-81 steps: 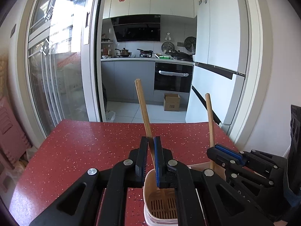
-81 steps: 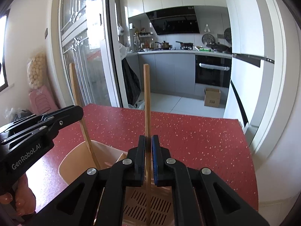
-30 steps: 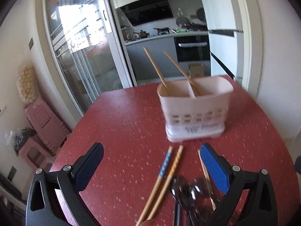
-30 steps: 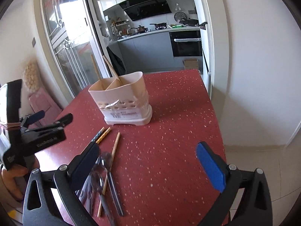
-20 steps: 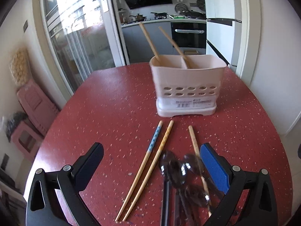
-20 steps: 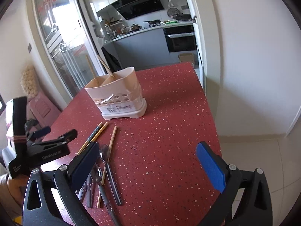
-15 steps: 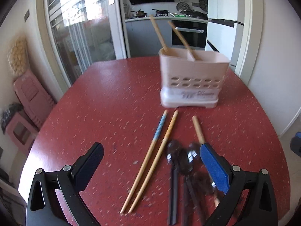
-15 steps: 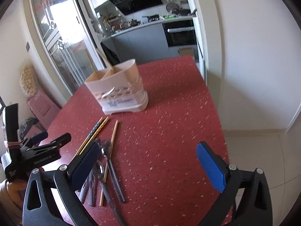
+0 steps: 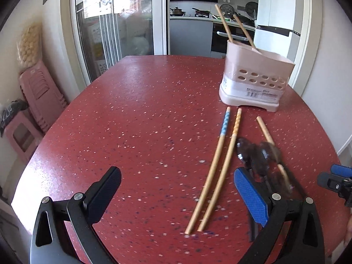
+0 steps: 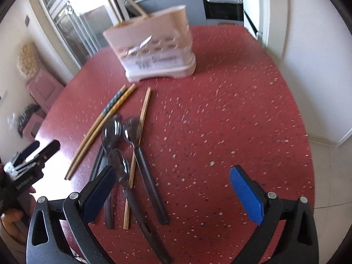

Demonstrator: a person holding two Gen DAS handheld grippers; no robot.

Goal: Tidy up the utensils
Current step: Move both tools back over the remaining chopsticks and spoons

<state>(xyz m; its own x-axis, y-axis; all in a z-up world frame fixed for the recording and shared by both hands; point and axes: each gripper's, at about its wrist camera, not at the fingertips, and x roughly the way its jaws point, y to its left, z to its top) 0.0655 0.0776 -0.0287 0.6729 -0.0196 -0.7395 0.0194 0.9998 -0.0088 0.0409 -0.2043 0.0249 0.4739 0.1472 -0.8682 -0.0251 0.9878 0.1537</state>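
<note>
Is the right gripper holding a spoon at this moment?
No, the right gripper is open and empty, above the spoons lying on the table.

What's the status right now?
Left hand-held gripper and right hand-held gripper open, empty. Two wooden chopsticks in pink plastic utensil holder. Three chopsticks, dark spoons loose on red table.

A pale pink slotted caddy (image 9: 256, 80) stands upright holding two leaning wooden chopsticks (image 9: 223, 24), while before it lie a patterned chopstick pair (image 9: 220, 151), one plain chopstick (image 10: 137, 145) and three dark spoons (image 10: 123, 149), partly overlapping.
</note>
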